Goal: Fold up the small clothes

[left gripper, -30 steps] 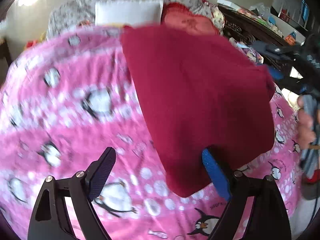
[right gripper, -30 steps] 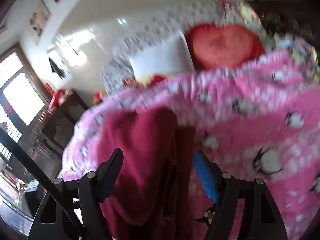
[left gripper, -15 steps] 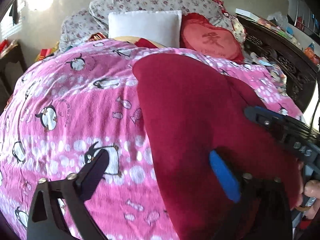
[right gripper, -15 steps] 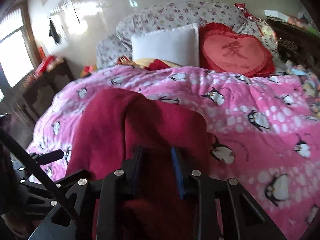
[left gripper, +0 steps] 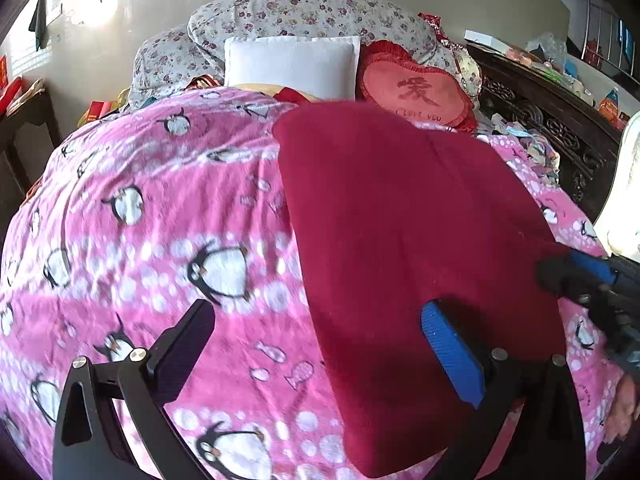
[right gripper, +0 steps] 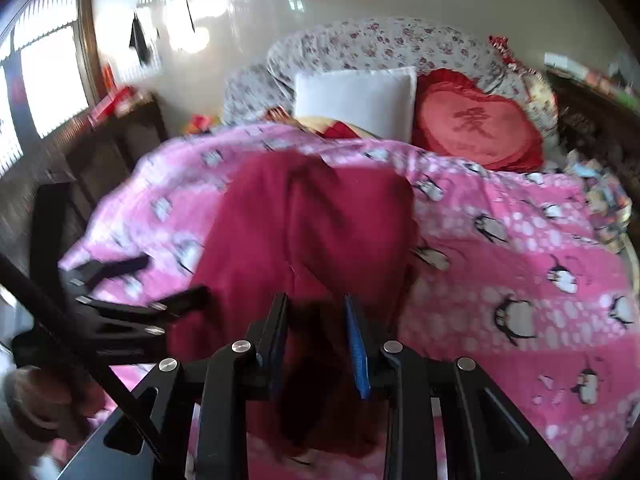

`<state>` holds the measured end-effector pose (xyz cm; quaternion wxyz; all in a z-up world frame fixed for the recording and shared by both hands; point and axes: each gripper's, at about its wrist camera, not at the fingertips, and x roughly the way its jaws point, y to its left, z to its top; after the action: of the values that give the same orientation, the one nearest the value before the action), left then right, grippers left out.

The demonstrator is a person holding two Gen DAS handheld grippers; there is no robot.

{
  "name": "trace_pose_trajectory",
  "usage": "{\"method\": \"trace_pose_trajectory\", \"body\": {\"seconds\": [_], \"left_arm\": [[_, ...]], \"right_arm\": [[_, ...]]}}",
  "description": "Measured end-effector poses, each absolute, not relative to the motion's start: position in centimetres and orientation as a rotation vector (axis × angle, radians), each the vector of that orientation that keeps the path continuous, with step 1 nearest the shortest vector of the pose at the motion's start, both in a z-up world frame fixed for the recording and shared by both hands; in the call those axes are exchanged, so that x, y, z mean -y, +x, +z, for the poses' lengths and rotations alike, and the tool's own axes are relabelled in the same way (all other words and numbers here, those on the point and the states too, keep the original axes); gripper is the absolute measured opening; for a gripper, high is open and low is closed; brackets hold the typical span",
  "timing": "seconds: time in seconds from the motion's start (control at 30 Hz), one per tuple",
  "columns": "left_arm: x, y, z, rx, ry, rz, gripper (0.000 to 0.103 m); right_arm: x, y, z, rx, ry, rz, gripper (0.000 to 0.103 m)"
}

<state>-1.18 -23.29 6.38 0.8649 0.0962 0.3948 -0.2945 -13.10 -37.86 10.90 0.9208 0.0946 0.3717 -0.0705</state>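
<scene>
Between the narrowed right hand-held gripper (right gripper: 318, 344) fingers sits the pinched red garment's (right gripper: 316, 232) near edge.

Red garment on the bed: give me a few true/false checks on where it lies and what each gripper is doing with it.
1. The red garment lies on the pink penguin blanket. True.
2. The left gripper is clamped shut on it. False: its jaws stand wide open.
3. The right gripper has red cloth between its narrowed jaws. True.
4. The white pillow sits on top of the garment. False: it stands at the head of the bed.
5. A heart-shaped cushion is beside the white pillow. True.
</scene>
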Motion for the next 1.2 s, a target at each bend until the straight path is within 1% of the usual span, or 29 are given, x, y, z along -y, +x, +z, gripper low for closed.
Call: {"method": "trace_pose_trajectory", "body": {"seconds": [0.07, 0.13, 0.3, 0.37, 0.47, 0.6, 0.7, 0.77, 0.87, 0.93, 0.97, 1.0, 1.07, 1.17, 1.2], "left_arm": [[23.6, -1.2, 5.6, -0.85, 0.185, -0.622, 0.103], [23.7, -1.3, 5.3, -0.855, 0.174, -0.616, 0.103], [23.3, -2.3, 5.9, -0.84, 0.195, -0.597, 0.103], [23.2, -2.9, 5.9, -0.824, 0.216, -0.593, 0.103], [23.2, -3.5, 5.7, -0.827, 0.224, -0.596, 0.103], [23.2, -3.8, 5.5, -0.826, 0.218, -0.589, 0.103], [23.3, -3.7, 5.2, -0.84, 0.211, -0.585, 0.103], [23.4, -3.7, 5.0, -0.847, 0.214, -0.584, 0.103], [22.9, -3.9, 5.2, -0.839, 0.197, -0.585, 0.103], [22.4, -3.6, 5.6, -0.855, 0.166, -0.592, 0.103], [22.0, -3.5, 5.9, -0.862, 0.144, -0.598, 0.103], [21.6, -3.5, 6.1, -0.864, 0.126, -0.605, 0.103], [20.7, -3.2, 6.9, -0.865, 0.069, -0.634, 0.103], [19.6, -2.0, 7.6, -0.886, -0.026, -0.671, 0.103], [19.4, -1.4, 7.5, -0.906, -0.06, -0.689, 0.103]], "right_arm": [[38.0, -12.4, 9.3, -0.791, 0.156, -0.19, 0.029], [38.4, -12.2, 8.9, -0.785, 0.151, -0.201, 0.029], [38.9, -14.0, 10.7, -0.747, 0.223, -0.168, 0.03], [38.1, -15.1, 11.3, -0.731, 0.23, -0.156, 0.033], [36.4, -16.4, 11.7, -0.72, 0.235, -0.121, 0.033], [35.1, -16.6, 10.1, -0.769, 0.236, -0.11, 0.033], [35.5, -15.5, 7.1, -0.846, 0.248, -0.149, 0.033], [35.9, -15.2, 5.8, -0.852, 0.269, -0.144, 0.033], [35.8, -15.8, 7.0, -0.83, 0.284, -0.134, 0.034], [35.6, -16.6, 8.6, -0.801, 0.287, -0.125, 0.047], [35.6, -17.1, 9.6, -0.778, 0.294, -0.118, 0.063], [35.6, -17.5, 10.5, -0.748, 0.303, -0.115, 0.076], [36.0, -18.2, 12.3, -0.675, 0.32, -0.136, 0.085], [38.3, -18.0, 13.9, -0.585, 0.369, -0.213, 0.102], [39.6, -17.4, 13.8, -0.575, 0.403, -0.226, 0.103]]}}
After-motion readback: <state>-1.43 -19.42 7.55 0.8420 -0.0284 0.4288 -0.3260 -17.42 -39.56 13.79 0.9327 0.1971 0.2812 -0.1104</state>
